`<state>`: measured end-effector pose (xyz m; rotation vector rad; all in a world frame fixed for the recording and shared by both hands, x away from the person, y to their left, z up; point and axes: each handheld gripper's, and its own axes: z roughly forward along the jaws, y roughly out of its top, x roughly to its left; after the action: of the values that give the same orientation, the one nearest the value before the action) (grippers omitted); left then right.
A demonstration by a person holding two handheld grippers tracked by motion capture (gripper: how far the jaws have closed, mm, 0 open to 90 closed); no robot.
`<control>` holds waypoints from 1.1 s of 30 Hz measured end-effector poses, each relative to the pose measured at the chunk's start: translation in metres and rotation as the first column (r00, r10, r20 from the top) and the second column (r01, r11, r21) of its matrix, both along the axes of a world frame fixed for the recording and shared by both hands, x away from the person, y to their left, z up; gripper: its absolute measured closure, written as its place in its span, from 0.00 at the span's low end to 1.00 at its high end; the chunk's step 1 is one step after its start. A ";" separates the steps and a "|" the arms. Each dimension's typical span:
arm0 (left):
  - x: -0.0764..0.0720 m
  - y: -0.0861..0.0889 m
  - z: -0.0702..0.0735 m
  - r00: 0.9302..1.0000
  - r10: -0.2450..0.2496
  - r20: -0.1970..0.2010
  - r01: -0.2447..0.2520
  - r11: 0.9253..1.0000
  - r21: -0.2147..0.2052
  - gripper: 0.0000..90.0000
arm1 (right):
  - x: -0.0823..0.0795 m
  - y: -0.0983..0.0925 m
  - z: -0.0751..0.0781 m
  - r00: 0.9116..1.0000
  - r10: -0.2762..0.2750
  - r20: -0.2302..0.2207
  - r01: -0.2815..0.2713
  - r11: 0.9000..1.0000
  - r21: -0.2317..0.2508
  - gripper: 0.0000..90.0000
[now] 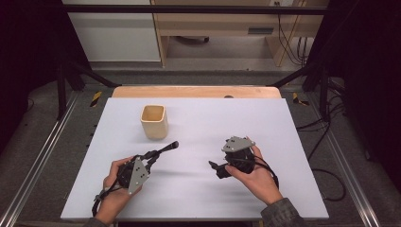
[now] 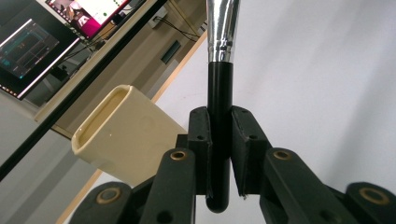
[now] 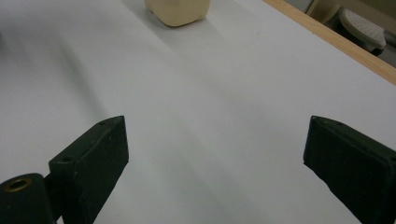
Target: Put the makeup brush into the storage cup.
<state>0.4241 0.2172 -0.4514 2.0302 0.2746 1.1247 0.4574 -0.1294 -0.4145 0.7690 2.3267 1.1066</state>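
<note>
A make-up brush (image 1: 166, 148) with a black handle and a silver ferrule (image 2: 221, 28) is clamped by the handle's end in my left gripper (image 1: 152, 155), which is shut on it. The brush points up and to the right, toward a cream square cup (image 1: 154, 121) that stands upright just beyond it. In the left gripper view the cup (image 2: 122, 135) sits left of the jaws and my gripper (image 2: 219, 116) pinches the handle (image 2: 219, 88). My right gripper (image 1: 216, 168) hovers low at the right, pointing left. Its jaws (image 3: 217, 140) stand wide open with only bare table between them; the cup (image 3: 177, 11) is far ahead.
A white board (image 1: 198, 194) covers the table, with a wooden edge (image 1: 196, 91) at the back. Dark frame rails (image 1: 42, 142) run along both sides, and cables (image 1: 326, 179) lie on the floor at the right. Monitors (image 2: 28, 46) glow beyond the table.
</note>
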 end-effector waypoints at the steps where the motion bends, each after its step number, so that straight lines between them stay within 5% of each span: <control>1: 0.000 0.001 0.000 1.000 0.001 -0.003 -0.001 1.000 -0.014 0.88 | -0.001 -0.002 -0.001 1.000 -0.005 0.004 0.005 1.000 0.005 0.08; 17: 0.003 0.020 0.006 0.999 0.040 -0.034 -0.044 0.986 -0.163 0.88 | -0.010 -0.035 -0.009 0.989 -0.120 0.092 0.110 0.989 0.103 0.07; 22: 0.004 0.027 0.008 0.998 0.053 -0.045 -0.061 0.975 -0.212 0.88 | -0.016 -0.048 -0.009 0.979 -0.163 0.125 0.144 0.979 0.147 0.07; 29: 0.005 0.034 0.010 0.996 0.067 -0.056 -0.079 0.961 -0.266 0.88 | -0.023 -0.067 -0.020 0.975 -0.202 0.092 0.183 0.966 0.183 0.07; 33: 0.005 0.039 0.012 0.995 0.074 -0.068 -0.092 0.943 -0.320 0.88 | -0.025 -0.077 -0.027 0.967 -0.239 0.084 0.216 0.951 0.221 0.06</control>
<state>0.4288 0.2558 -0.4391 1.7722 0.5417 1.0015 0.4328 -0.2065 -0.4419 0.9998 1.9924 1.2678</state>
